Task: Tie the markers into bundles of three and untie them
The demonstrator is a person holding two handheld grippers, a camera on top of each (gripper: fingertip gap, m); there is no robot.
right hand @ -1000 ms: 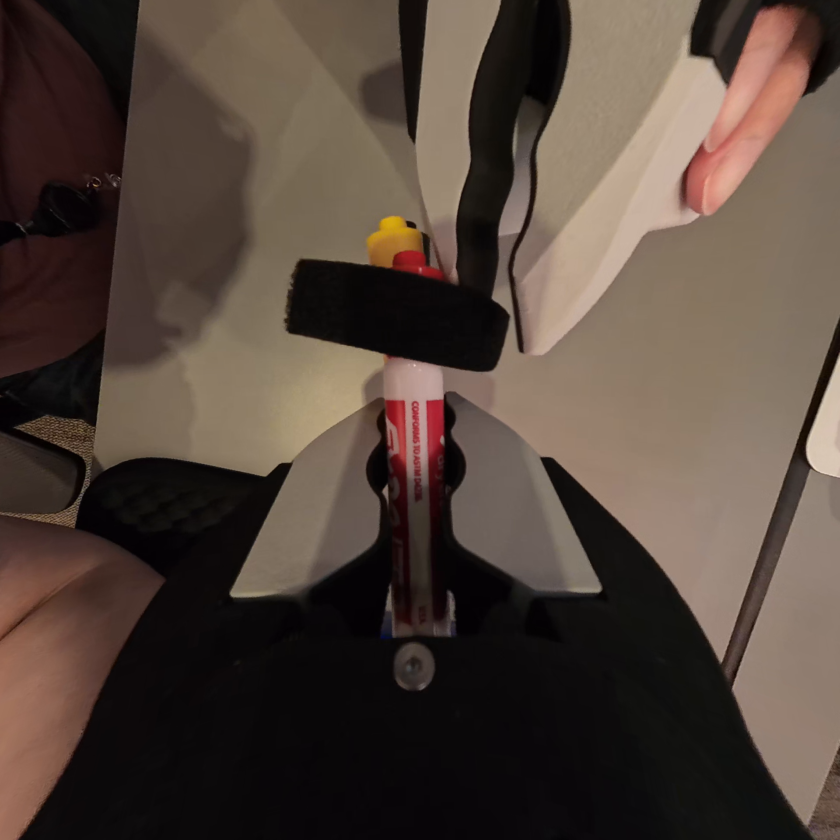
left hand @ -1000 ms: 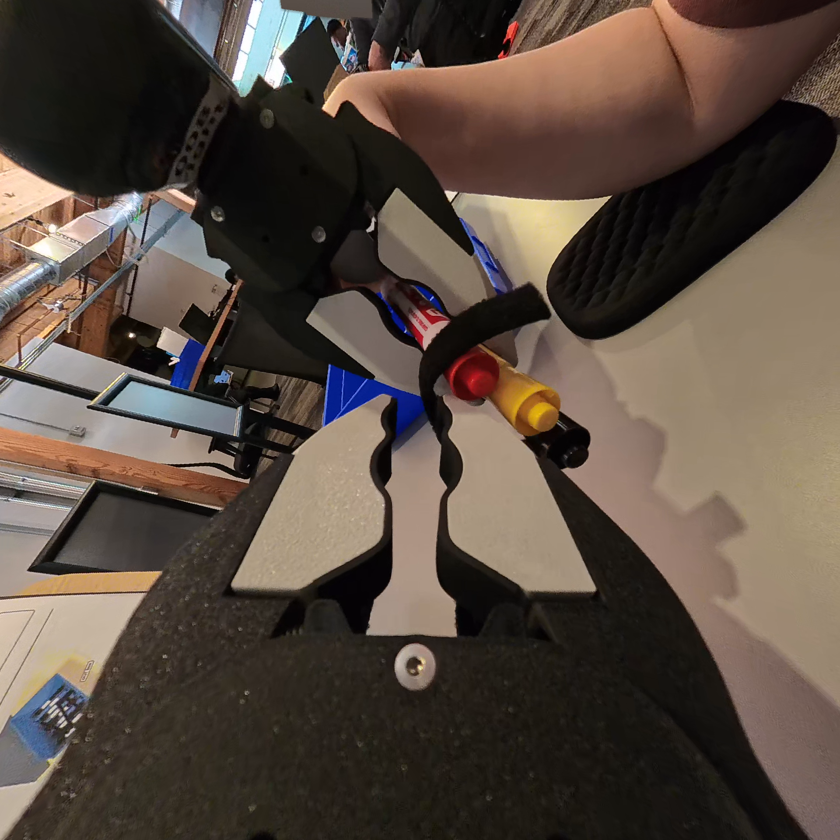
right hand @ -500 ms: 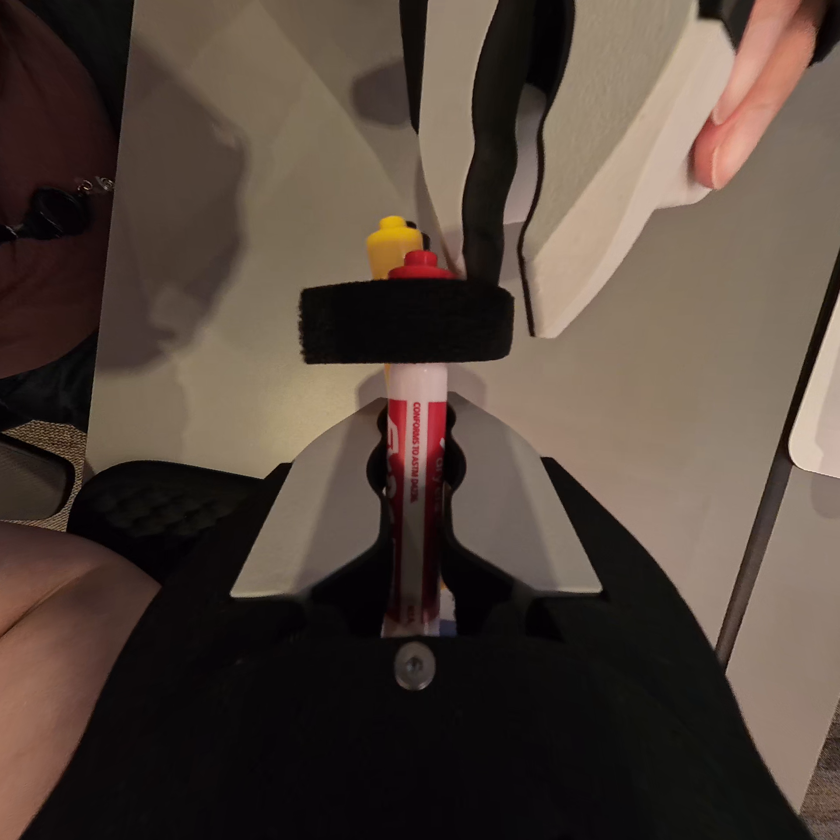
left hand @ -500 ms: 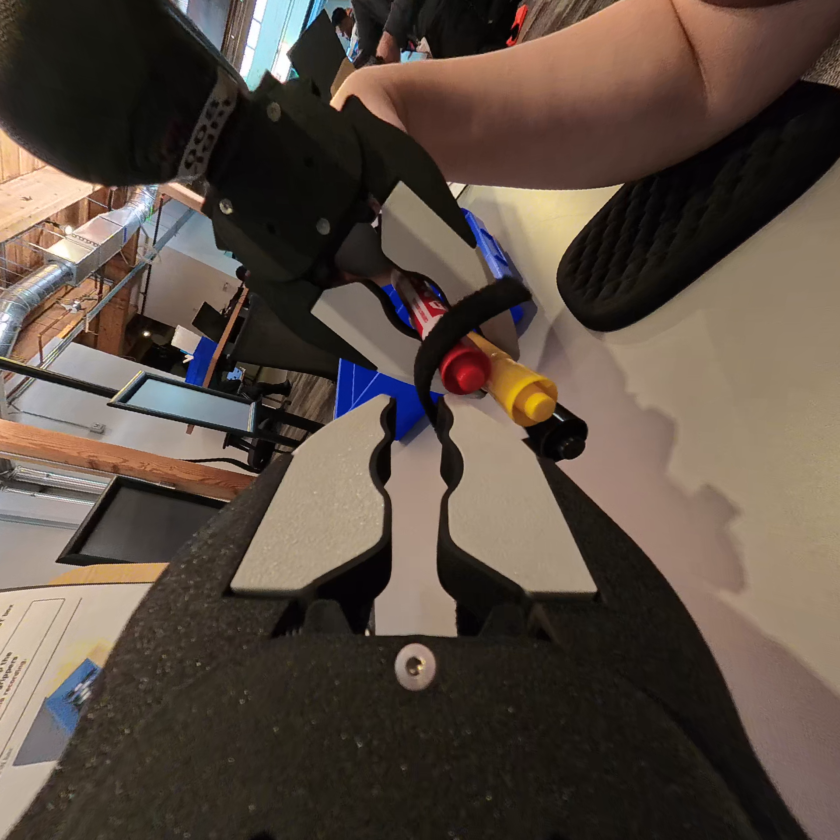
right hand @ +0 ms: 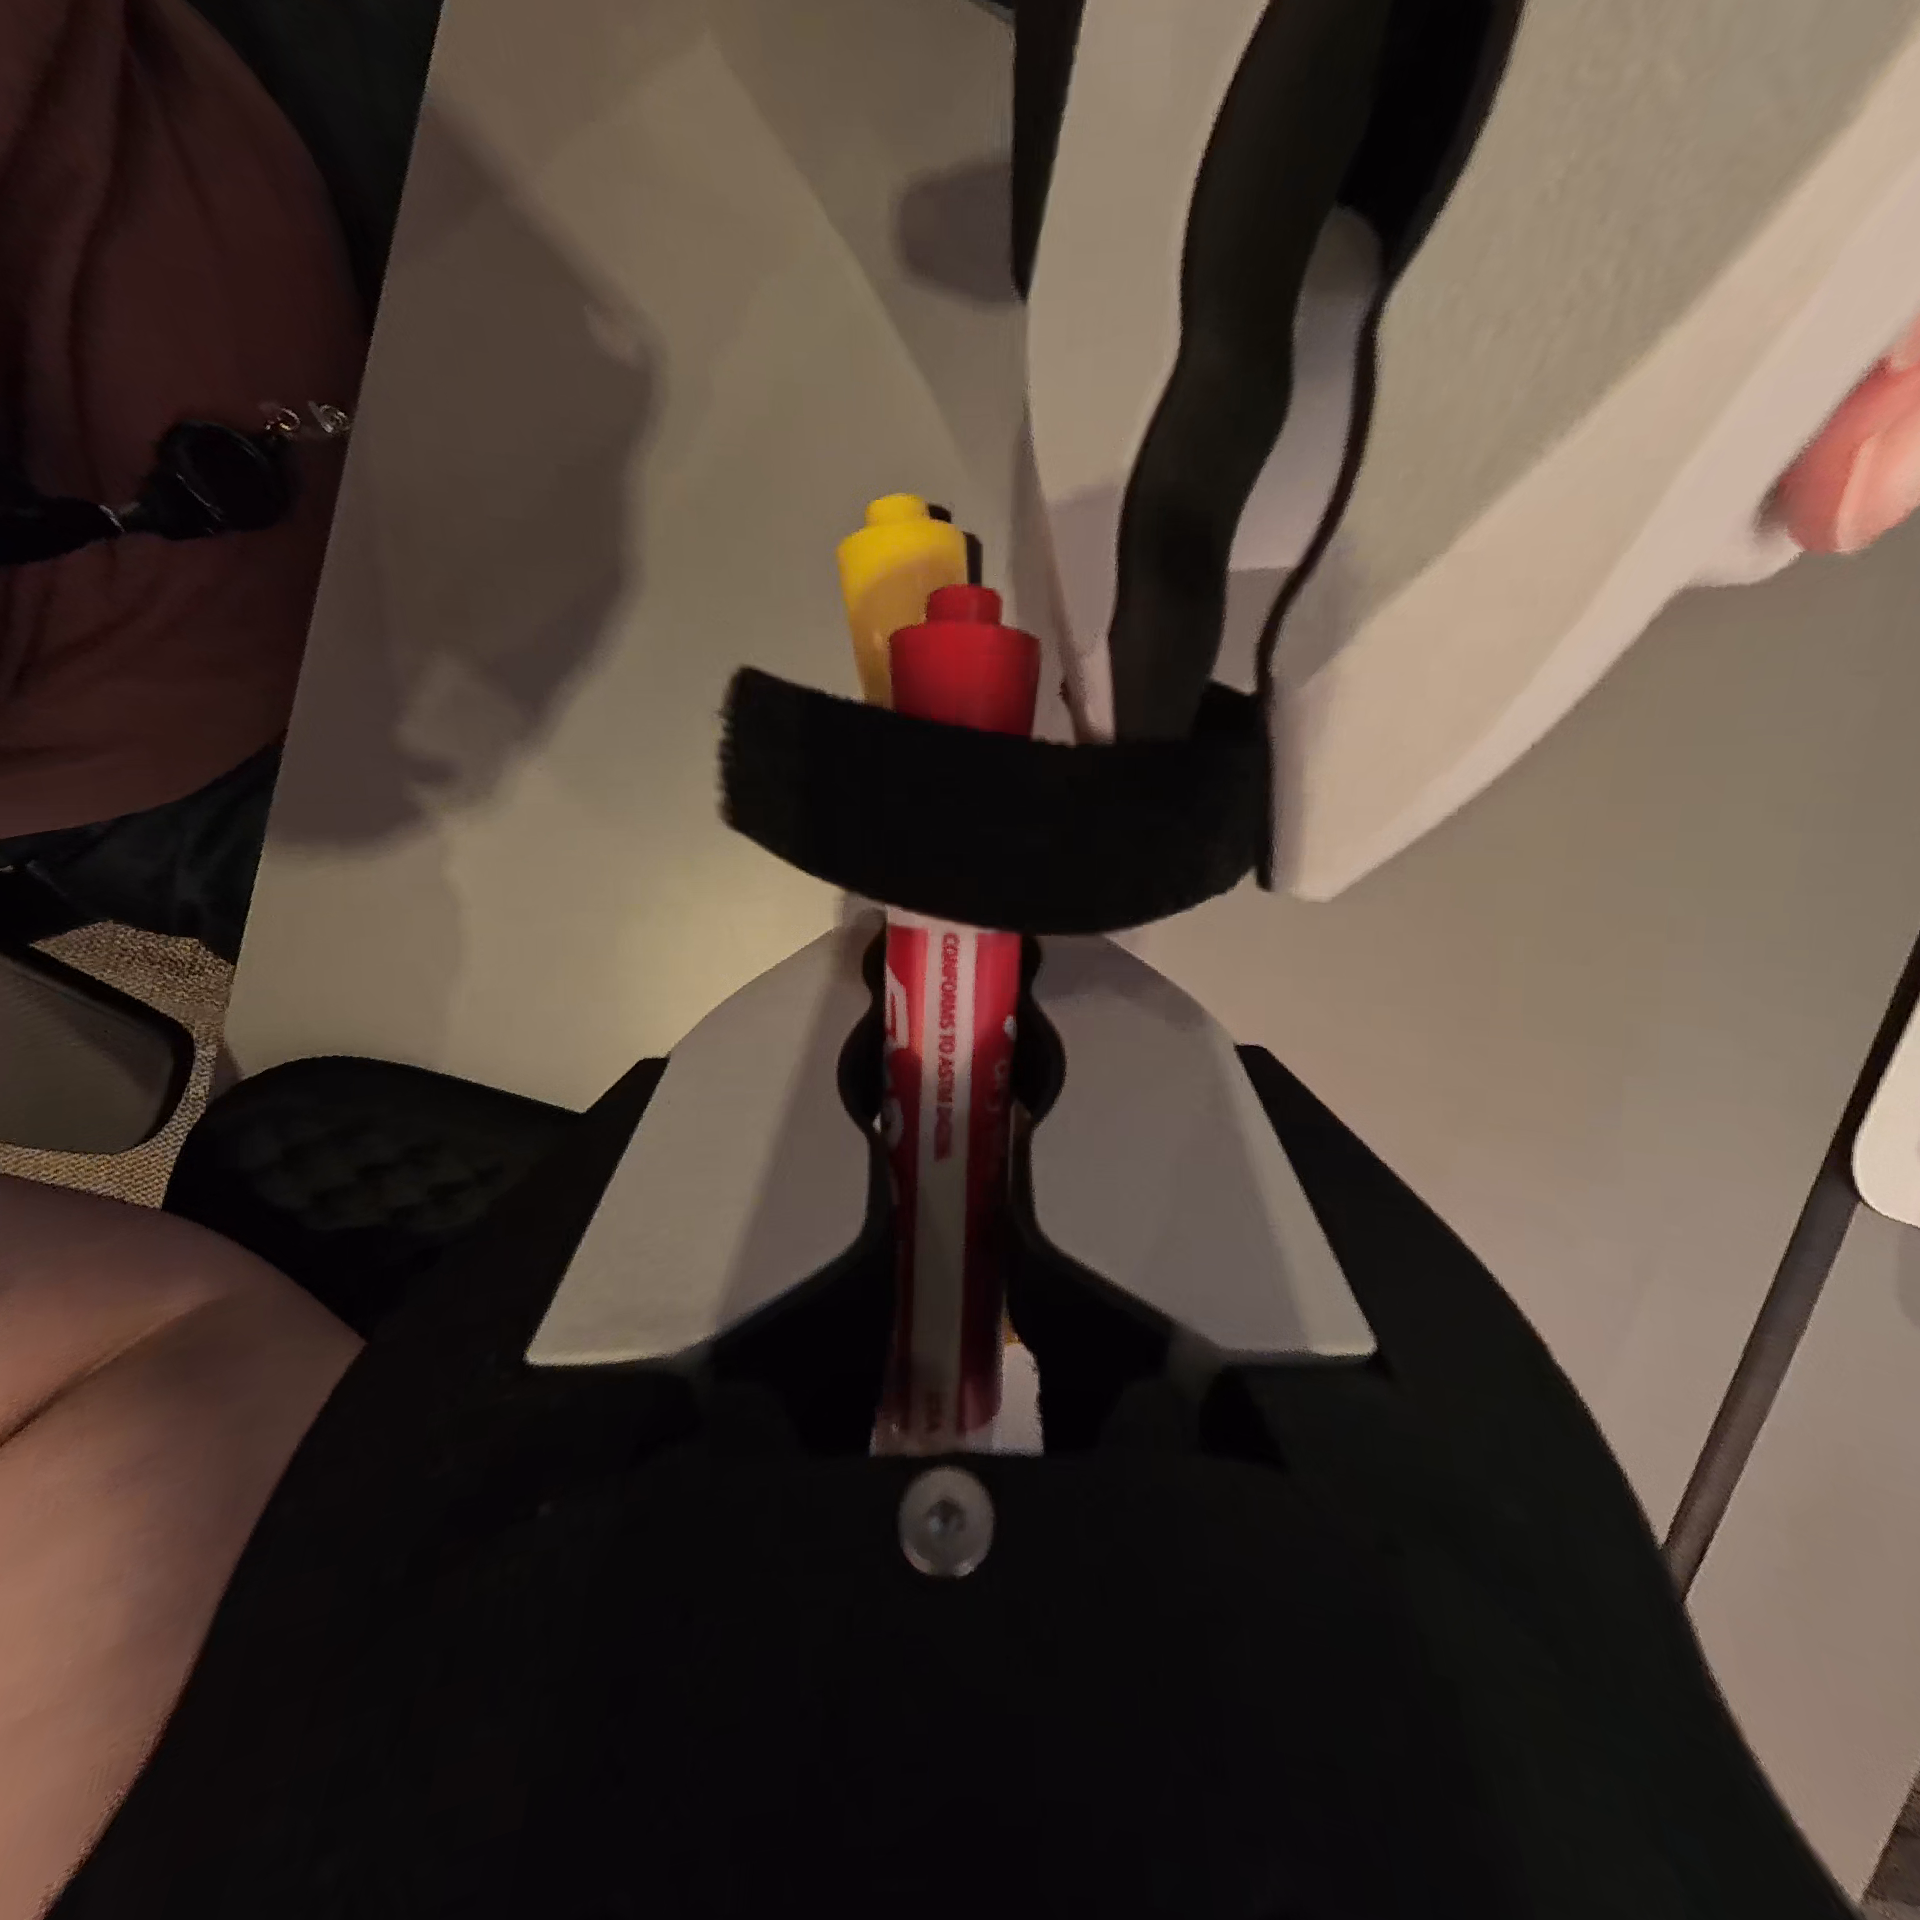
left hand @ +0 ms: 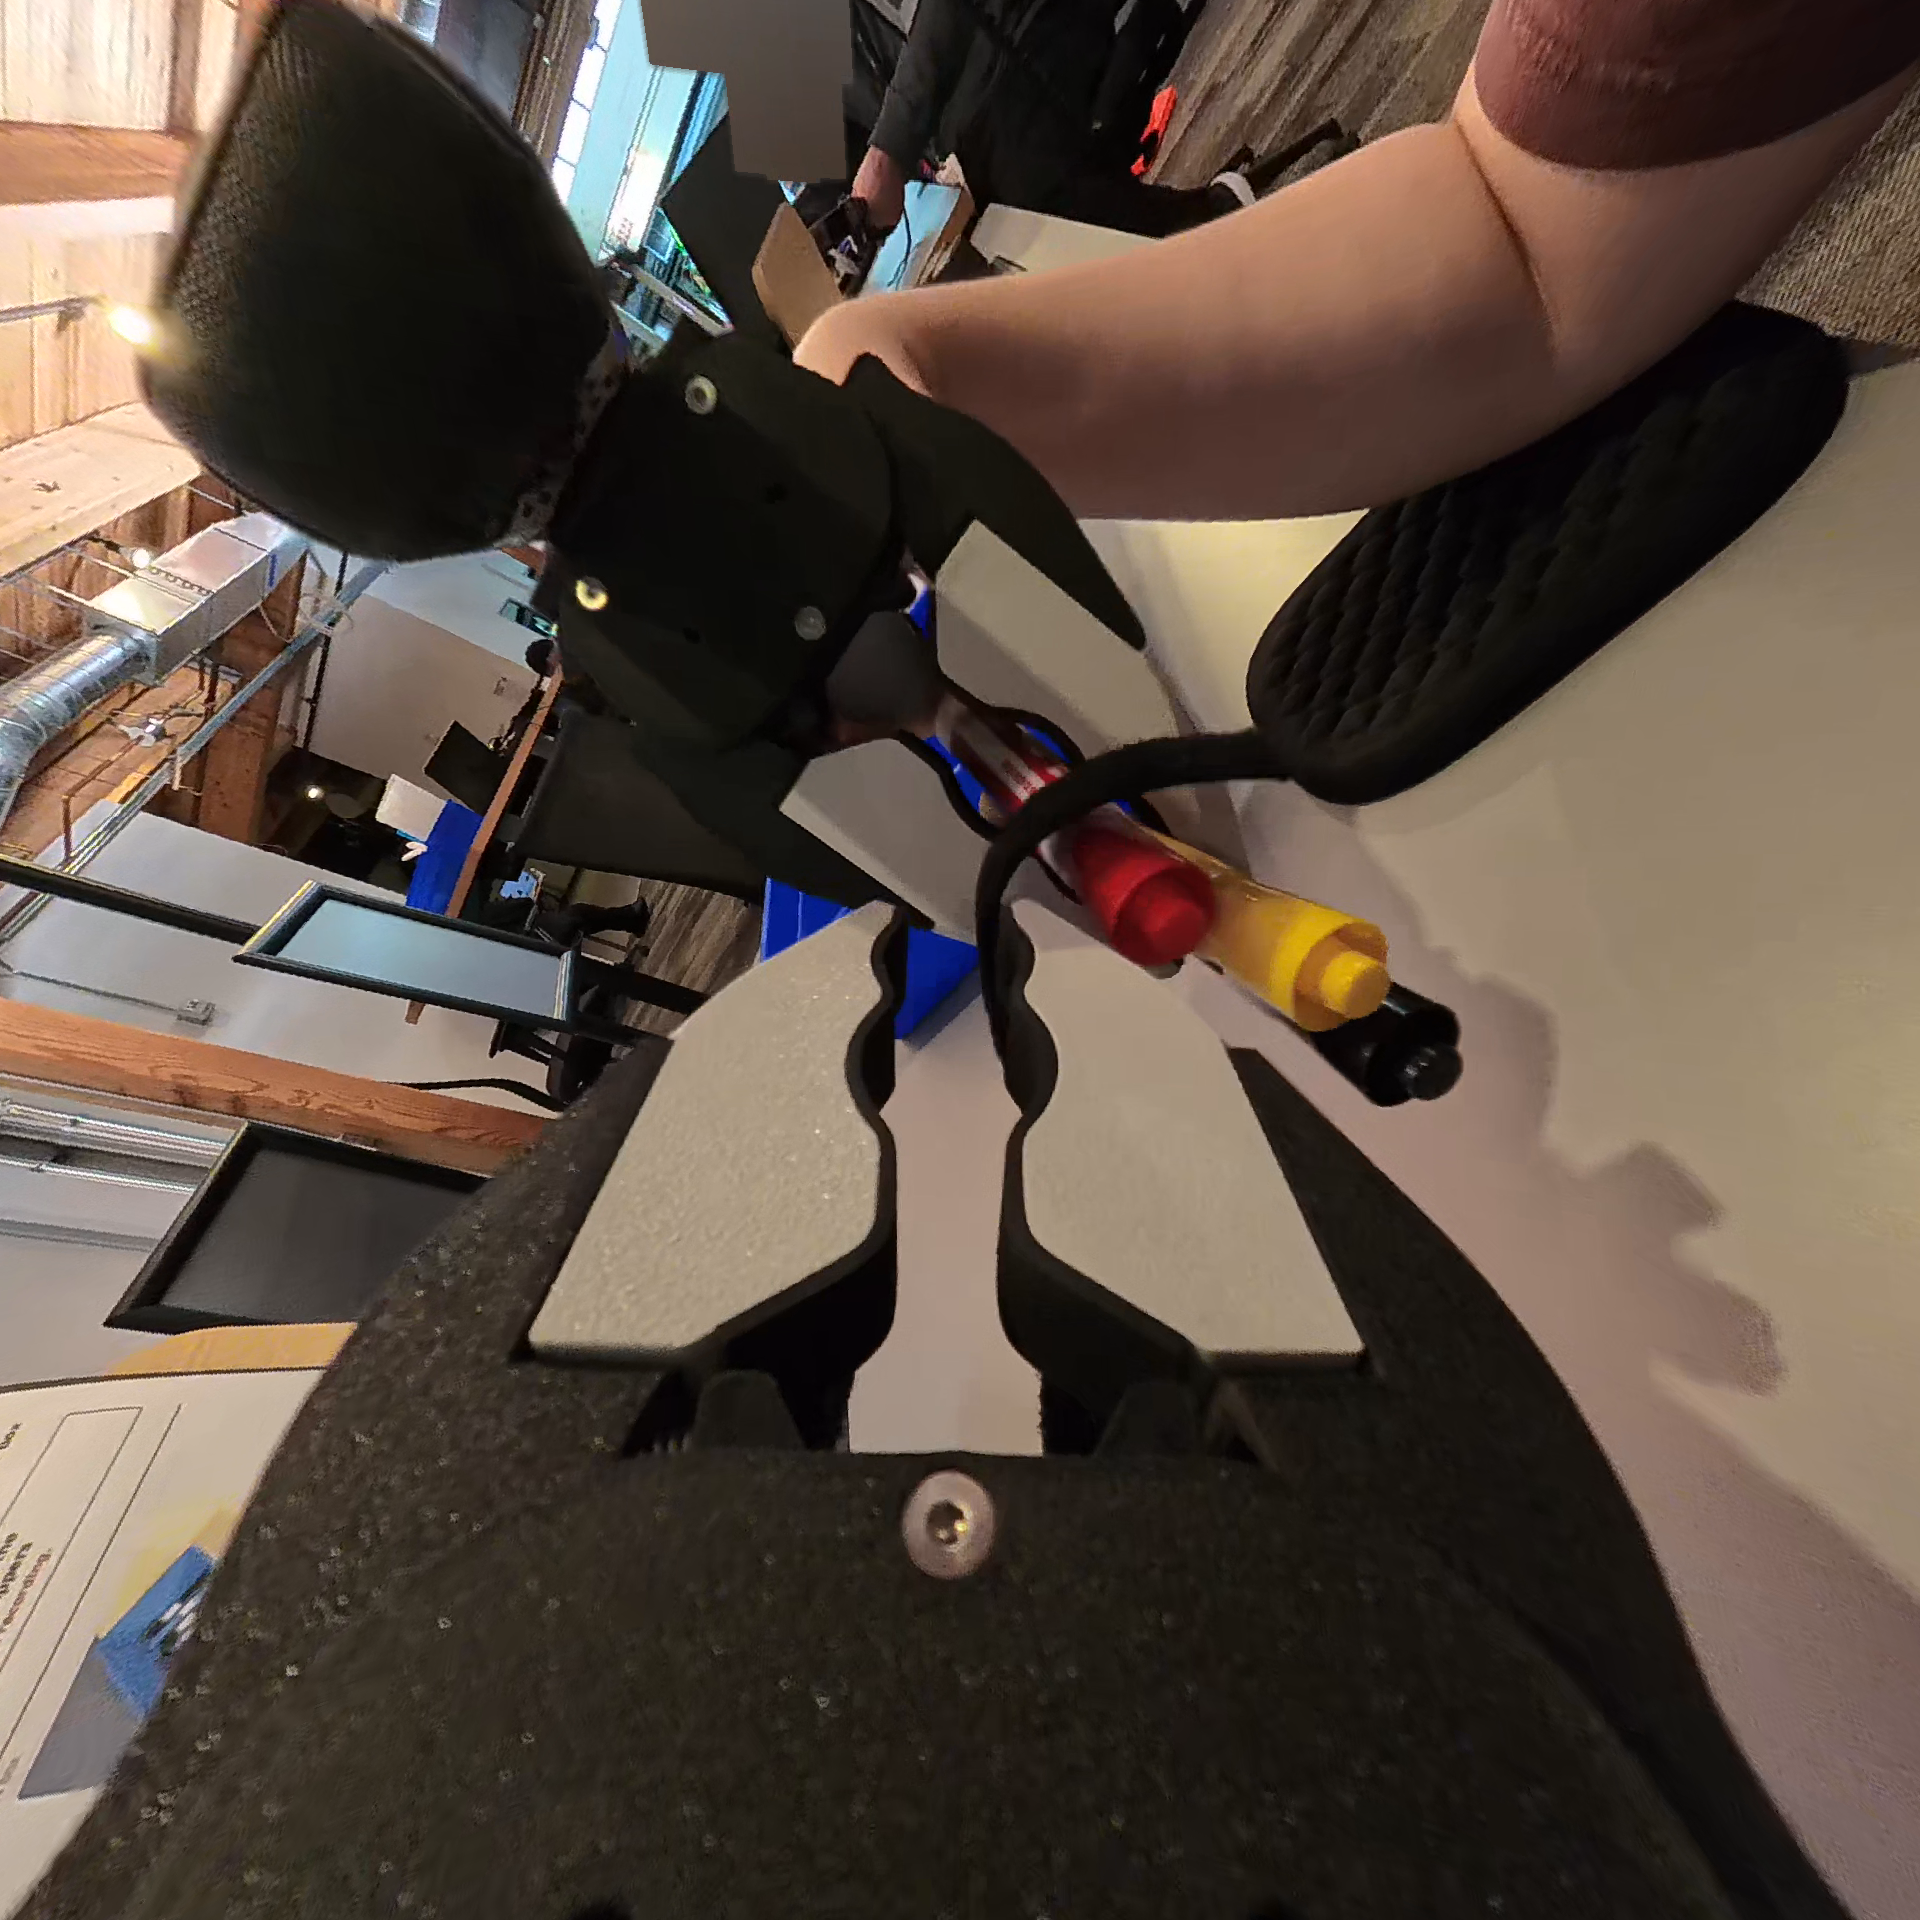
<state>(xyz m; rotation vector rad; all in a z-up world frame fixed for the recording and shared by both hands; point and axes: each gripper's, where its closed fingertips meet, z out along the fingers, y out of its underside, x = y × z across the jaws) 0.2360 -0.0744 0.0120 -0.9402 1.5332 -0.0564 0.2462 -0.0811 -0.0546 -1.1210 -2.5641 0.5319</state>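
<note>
Three markers, red (left hand: pixel 1143 904), yellow (left hand: pixel 1309 956) and black (left hand: pixel 1403 1049), lie side by side just above the white table (left hand: pixel 1558 1195). My right gripper (right hand: pixel 951 940) is shut on their barrels, and it also shows in the left wrist view (left hand: pixel 1039 821). The red cap (right hand: pixel 961 665) and yellow cap (right hand: pixel 894 561) stick out past it. A black hook-and-loop strap (right hand: pixel 987 821) curves around the markers just beyond the right fingertips. My left gripper (left hand: pixel 956 935) holds one strap end at its tips with its jaws narrowly apart. The strap (left hand: pixel 1101 769) arcs from there over the markers.
A black padded armrest (left hand: pixel 1538 582) lies on the table behind the markers, under a person's forearm (left hand: pixel 1247 343). A blue bin (left hand: pixel 935 977) stands beyond the left fingertips. A dark bar (right hand: pixel 1787 1195) runs along the table's right edge. Some 7 cm of space lies between my two pairs of fingers. The dark bar (right hand: pixel 1787 1195) is about 40 cm from both grippers' fingertips.
The strap has slid off the caps down the barrels toward the right gripper's fingertips, and the caps now show past it. The left gripper has drawn the strap into a longer arc.
</note>
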